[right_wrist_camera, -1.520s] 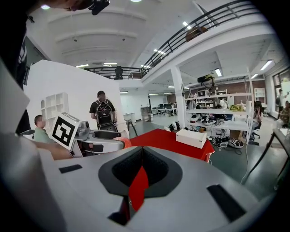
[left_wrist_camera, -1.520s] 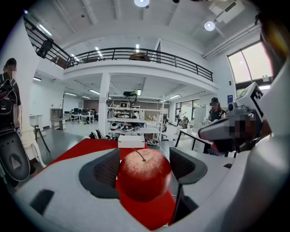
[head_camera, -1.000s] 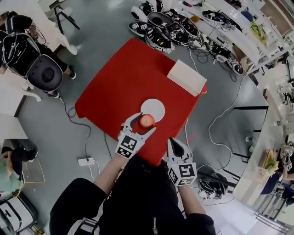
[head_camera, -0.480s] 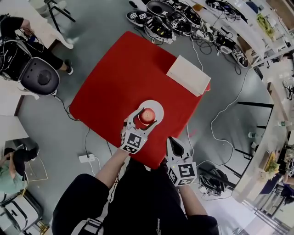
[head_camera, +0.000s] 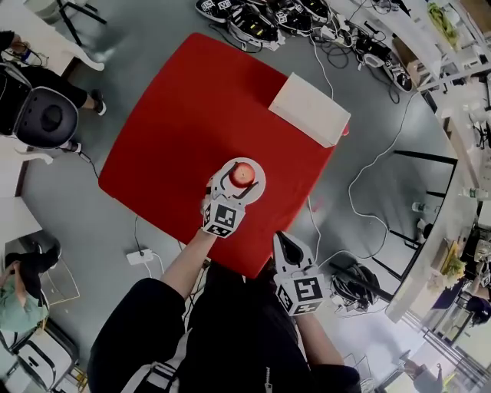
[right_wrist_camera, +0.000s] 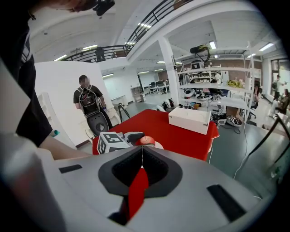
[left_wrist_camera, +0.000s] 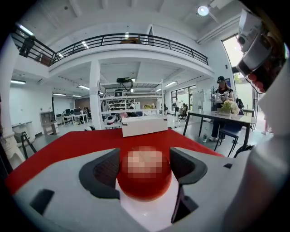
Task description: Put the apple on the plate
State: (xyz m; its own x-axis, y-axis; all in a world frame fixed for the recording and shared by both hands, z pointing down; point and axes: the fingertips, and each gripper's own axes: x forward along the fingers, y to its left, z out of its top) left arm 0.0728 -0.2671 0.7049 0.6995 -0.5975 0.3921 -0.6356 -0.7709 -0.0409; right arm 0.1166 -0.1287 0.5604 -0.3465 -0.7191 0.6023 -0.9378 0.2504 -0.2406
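The left gripper [head_camera: 239, 178] is closed on the apple [left_wrist_camera: 144, 174], one pad on each side, directly over the plate [head_camera: 258, 186]. The apple's underside appears to meet the white surface, but contact cannot be confirmed. The right gripper [right_wrist_camera: 142, 154] has its jaws together with nothing between them, and is held off the table's near edge, well apart from the plate. Hazards: if the jaws open before the apple is seated, it is likely to drop and roll, since it is round and the plate looks shallow. The plate lies near the table's near edge, so a rolling apple could reach the floor. Downward or sideways pressure from the left gripper may slide the plate on the cloth. A pad that drags on withdrawal may tip the apple off. Release only with the apple at rest, then withdraw straight back. Surface: a table [head_camera: 192, 115] covered in red, carrying the plate and a white box [head_camera: 308, 109] at the far corner. Room: a large hall with a grey floor, cables, a power strip [head_camera: 140, 257], equipment heaped beyond the table [head_camera: 253, 19], a mezzanine railing [left_wrist_camera: 131, 41], and a person [right_wrist_camera: 90, 102] to one side.
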